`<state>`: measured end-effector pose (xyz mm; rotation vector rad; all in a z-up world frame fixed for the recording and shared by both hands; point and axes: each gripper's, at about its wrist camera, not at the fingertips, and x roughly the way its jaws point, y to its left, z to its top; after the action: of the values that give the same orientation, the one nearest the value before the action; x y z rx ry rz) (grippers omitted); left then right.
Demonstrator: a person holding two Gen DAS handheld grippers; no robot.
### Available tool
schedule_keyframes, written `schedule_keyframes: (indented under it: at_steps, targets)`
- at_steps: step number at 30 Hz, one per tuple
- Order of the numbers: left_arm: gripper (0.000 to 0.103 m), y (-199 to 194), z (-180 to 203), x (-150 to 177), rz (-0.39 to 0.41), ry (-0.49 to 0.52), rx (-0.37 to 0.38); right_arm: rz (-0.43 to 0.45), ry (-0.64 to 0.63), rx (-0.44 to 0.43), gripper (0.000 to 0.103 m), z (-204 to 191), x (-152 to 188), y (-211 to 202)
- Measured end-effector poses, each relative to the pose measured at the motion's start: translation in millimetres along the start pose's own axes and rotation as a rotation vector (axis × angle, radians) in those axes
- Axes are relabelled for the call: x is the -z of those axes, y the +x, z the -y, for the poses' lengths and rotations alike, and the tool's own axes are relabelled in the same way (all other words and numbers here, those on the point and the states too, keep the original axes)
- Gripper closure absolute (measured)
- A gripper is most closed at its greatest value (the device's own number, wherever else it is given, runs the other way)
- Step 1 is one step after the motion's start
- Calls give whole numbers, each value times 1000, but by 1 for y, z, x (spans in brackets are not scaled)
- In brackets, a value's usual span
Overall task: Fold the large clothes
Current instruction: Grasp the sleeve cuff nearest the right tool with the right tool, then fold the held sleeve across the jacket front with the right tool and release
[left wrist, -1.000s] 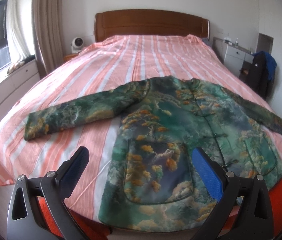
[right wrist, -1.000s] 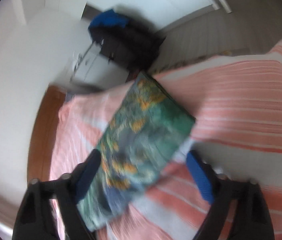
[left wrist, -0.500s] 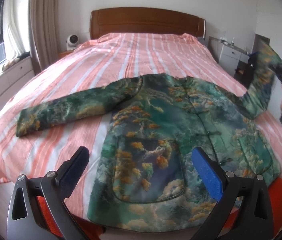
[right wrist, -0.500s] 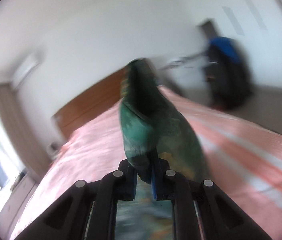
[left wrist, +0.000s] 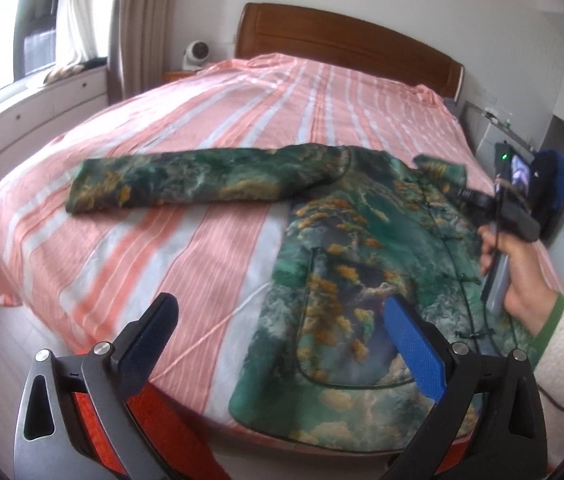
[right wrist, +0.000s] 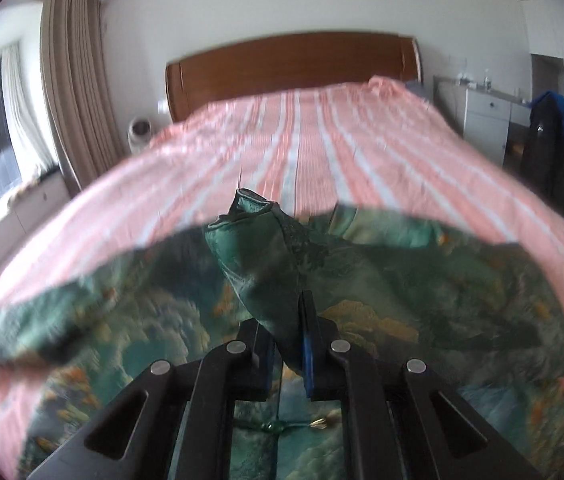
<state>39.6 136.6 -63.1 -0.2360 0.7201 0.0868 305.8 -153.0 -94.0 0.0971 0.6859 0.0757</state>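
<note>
A green jacket (left wrist: pixel 345 280) with gold and cloud print lies face up on the striped pink bed (left wrist: pixel 202 128). Its left sleeve (left wrist: pixel 186 180) stretches out flat to the left. My left gripper (left wrist: pixel 282 332) is open and empty, hovering above the bed's foot near the jacket's hem. My right gripper (right wrist: pixel 285 344) is shut on the cuff of the right sleeve (right wrist: pixel 258 256) and holds it over the jacket's chest (right wrist: pixel 162 320); it also shows in the left wrist view (left wrist: pixel 477 200), held in a hand.
A wooden headboard (left wrist: pixel 345 40) stands at the far end. A white drawer unit (right wrist: pixel 485 116) and a dark bag with blue cloth (right wrist: pixel 553 148) stand to the right of the bed. A curtain (right wrist: pixel 70 92) and window ledge are on the left.
My right gripper closed on the right sleeve's cuff, lifted it off the bed and carried it left over the jacket's body. My left gripper stayed open and turned a little leftward.
</note>
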Motion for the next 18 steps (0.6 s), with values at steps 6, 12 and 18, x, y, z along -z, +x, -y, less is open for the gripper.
schedule_keyframes:
  at_steps: [6,12,18]
  targets:
    - [1,7,-6,3,-12,-9,-4,-200,13,-251,35,6,24,28]
    - [1,17,-1,3,-38,-15,8,-31,92,-233,18,35,9,-21]
    - [1,4,14,-3,-7,42,2,-194,114,-62,12,48,-2,26]
